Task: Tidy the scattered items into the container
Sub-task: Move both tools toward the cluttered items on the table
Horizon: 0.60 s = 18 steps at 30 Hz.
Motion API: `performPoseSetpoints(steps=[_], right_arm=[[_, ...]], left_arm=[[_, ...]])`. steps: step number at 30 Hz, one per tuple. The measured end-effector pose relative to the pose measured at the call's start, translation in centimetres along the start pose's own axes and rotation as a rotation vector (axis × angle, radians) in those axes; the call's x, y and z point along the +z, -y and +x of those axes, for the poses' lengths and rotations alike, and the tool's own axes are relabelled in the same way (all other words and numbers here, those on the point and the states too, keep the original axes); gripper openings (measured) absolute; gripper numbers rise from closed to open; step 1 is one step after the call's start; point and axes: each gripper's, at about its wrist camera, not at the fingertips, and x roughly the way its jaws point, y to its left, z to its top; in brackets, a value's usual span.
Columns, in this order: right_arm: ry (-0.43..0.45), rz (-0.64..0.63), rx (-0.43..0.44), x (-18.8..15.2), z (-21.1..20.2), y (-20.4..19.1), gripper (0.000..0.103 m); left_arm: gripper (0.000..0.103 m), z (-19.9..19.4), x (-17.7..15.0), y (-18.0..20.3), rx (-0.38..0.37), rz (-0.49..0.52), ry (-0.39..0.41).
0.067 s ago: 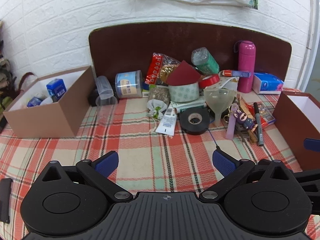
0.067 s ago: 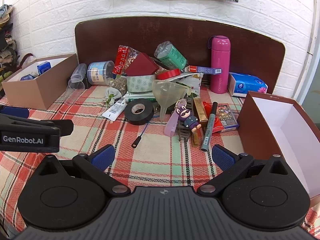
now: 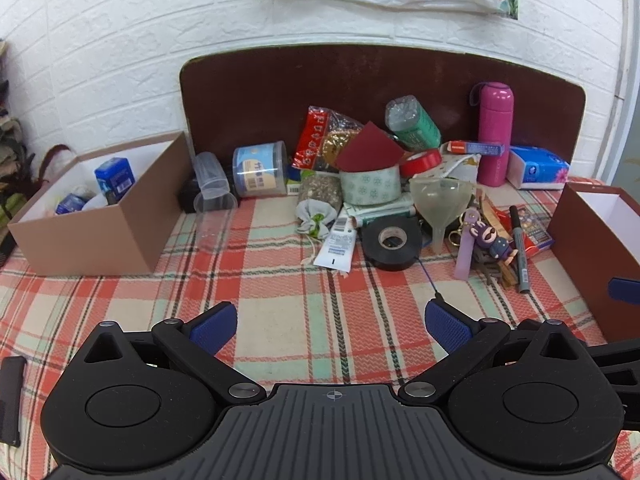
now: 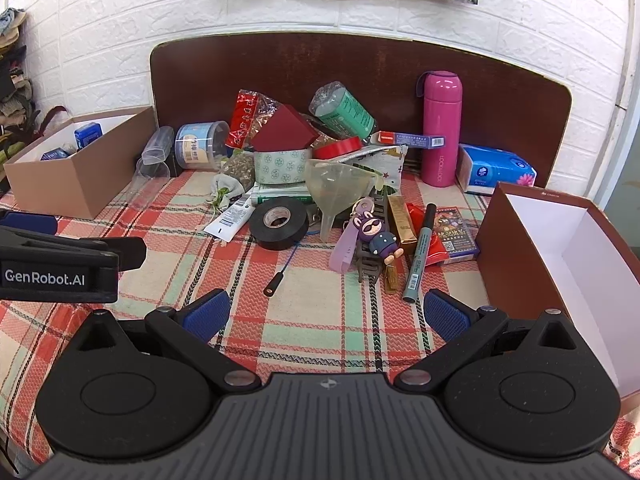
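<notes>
A heap of small items lies at the back of the plaid tablecloth: a black tape roll (image 3: 392, 242) (image 4: 279, 222), a clear funnel (image 3: 440, 200) (image 4: 336, 192), a purple keychain figure (image 3: 490, 240) (image 4: 376, 236), a grey marker (image 3: 520, 248) (image 4: 420, 252), a white tube (image 3: 336, 246) and a pink flask (image 3: 495, 132) (image 4: 440, 128). A brown box (image 3: 92, 236) (image 4: 80, 188) at the left holds a few blue items. A white-lined brown box (image 4: 568, 248) (image 3: 592, 240) stands at the right. My left gripper (image 3: 331, 326) and right gripper (image 4: 326, 314) hover open over bare cloth, in front of the heap, nothing between their fingers.
A dark brown board (image 3: 380, 88) leans on the white brick wall behind the heap. A blue tissue pack (image 4: 496, 168) lies by the flask. Clear plastic cups (image 3: 212, 196) lie beside the left box. The left gripper's body (image 4: 60, 268) shows at the right wrist view's left edge.
</notes>
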Motion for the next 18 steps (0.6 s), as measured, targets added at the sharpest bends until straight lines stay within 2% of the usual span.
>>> performPoseSetpoints(steps=[4,7,18], right_arm=[[0.000,-0.001,0.001,0.3,0.0,0.1,0.103],[0.000,0.000,0.000,0.1,0.2,-0.3,0.103],[0.003,-0.006,-0.009,-0.4,0.6,-0.8,0.103]], left_arm=[[0.103,-0.6,-0.1,0.2,0.022,0.001,0.022],[0.103,0.0,0.0,-0.3,0.020,-0.008,-0.004],[0.103,0.5,-0.1,-1.1,0.015,-0.013,-0.005]])
